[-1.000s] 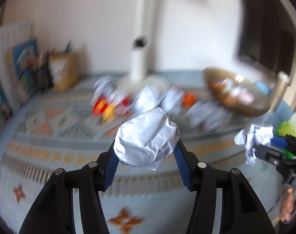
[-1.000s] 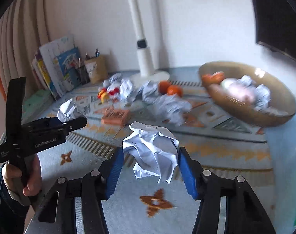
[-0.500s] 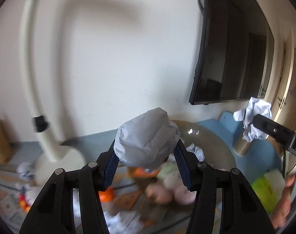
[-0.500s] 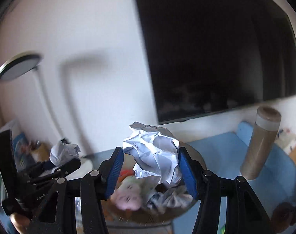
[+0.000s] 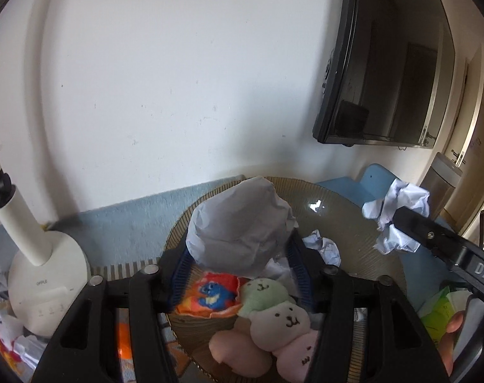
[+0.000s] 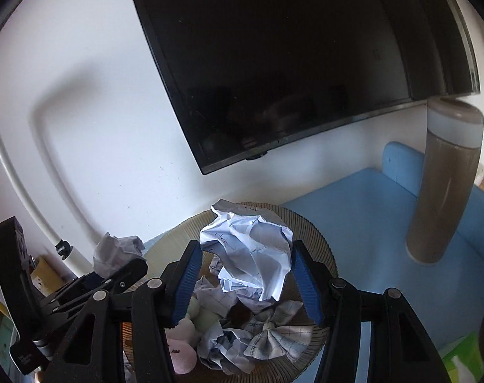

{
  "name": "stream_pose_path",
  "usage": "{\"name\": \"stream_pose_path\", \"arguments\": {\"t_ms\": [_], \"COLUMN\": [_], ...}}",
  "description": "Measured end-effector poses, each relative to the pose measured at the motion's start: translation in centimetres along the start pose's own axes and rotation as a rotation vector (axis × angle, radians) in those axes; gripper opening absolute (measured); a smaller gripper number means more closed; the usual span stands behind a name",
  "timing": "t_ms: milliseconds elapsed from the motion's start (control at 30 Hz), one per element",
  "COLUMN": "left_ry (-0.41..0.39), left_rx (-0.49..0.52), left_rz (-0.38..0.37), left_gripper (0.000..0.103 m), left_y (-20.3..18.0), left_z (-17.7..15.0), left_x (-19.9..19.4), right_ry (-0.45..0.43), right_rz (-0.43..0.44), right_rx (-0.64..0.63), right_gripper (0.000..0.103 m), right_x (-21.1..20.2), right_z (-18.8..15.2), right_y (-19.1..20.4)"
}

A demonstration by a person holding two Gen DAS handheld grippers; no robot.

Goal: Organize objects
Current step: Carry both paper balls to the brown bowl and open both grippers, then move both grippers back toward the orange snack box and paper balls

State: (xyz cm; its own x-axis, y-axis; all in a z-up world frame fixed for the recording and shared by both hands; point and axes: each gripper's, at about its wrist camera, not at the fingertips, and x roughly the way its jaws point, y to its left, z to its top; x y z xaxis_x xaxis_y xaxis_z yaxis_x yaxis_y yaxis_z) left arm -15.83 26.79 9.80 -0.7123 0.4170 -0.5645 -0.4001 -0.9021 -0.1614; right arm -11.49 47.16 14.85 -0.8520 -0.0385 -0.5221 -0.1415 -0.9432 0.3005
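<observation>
My left gripper [image 5: 238, 255] is shut on a crumpled paper ball [image 5: 238, 226] and holds it above the brown woven basket [image 5: 347, 220]. My right gripper [image 6: 245, 271] is shut on another crumpled paper ball [image 6: 248, 255], also above the basket [image 6: 318, 242]. The basket holds a pink plush toy [image 5: 273, 328], an orange pouch [image 5: 213, 293], paper balls [image 5: 324, 249] and a checked cloth bow [image 6: 270, 332]. The right gripper with its paper [image 5: 398, 217] shows at the right of the left wrist view. The left gripper with its paper [image 6: 114, 252] shows at the left of the right wrist view.
A white desk lamp [image 5: 40, 274] stands left of the basket. A black screen [image 6: 289, 57] hangs on the wall behind. A tall brown bottle [image 6: 443, 185] stands on a blue mat [image 6: 363, 210] at the right. Paper balls and toys [image 5: 5, 328] lie at the far left.
Both grippers have lifted from over the rug and swung to the basket, carrying their paper balls. They now hang over it, closer than half a second ago.
</observation>
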Motion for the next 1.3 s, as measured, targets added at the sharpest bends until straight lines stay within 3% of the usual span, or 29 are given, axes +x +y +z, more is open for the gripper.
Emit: {"name": "stream_pose_path", "arguments": {"t_ms": [33,67,100,333,433,500,533,633,800,933,1067,1233,1300], "left_ry": [-0.003,-0.011,-0.035,-0.068,-0.092,-0.165,-0.191,-0.234,-0.222,-0.156,-0.028,-0.032,0.038], "left_rx": [-0.008,-0.019,-0.039,-0.14,-0.169,-0.124,-0.109,-0.1,-0.247,-0.319,-0.32,-0.333,-0.356], "left_rz": [-0.006,-0.009,-0.019,-0.054,0.01,0.027,0.047,0.175,0.305,0.505,0.638,0.585,0.595], "left_gripper": [0.096,0.102,0.102,0.102,0.102,0.102,0.102,0.102,0.102,0.102,0.102,0.102,0.102], "left_y": [0.1,0.3,0.6,2.3,2.0,1.6,1.8,3.5,9.9,15.7,19.7,20.8,21.4], "left_z": [-0.1,-0.1,-0.2,0.8,1.8,1.4,1.0,-1.2,-6.5,-12.1,-16.7,-18.6,-19.0], "left_x": [0.0,0.0,-0.3,-2.5,-6.3,-10.9,-12.9,-18.8,-25.3,-26.6,-24.8,-23.3,-22.0], "right_ry": [0.006,0.009,0.01,-0.064,-0.166,-0.269,-0.269,-0.215,-0.059,0.083,0.135,0.202,0.253], "right_rz": [-0.011,-0.02,-0.019,-0.054,-0.032,-0.028,-0.034,0.097,0.224,0.311,0.284,0.279,0.239], "right_rx": [0.004,0.011,0.015,-0.001,-0.009,-0.052,-0.064,-0.072,-0.143,-0.232,-0.308,-0.359,-0.395], "right_gripper": [0.065,0.08,0.091,0.091,0.091,0.092,0.092,0.092,0.097,0.097,0.097,0.097,0.097], "right_x": [0.2,0.4,0.4,-0.5,-3.1,-5.5,-6.2,-9.0,-11.6,-11.0,-9.0,-5.4,-3.9], "right_z": [0.0,-0.2,-0.3,-0.8,-0.7,-0.9,-0.9,-1.6,-4.4,-9.5,-15.0,-19.4,-20.4], "right_y": [-0.2,-0.4,-0.7,-1.4,-1.0,-0.1,0.4,2.3,7.2,11.3,14.3,15.8,16.3]}}
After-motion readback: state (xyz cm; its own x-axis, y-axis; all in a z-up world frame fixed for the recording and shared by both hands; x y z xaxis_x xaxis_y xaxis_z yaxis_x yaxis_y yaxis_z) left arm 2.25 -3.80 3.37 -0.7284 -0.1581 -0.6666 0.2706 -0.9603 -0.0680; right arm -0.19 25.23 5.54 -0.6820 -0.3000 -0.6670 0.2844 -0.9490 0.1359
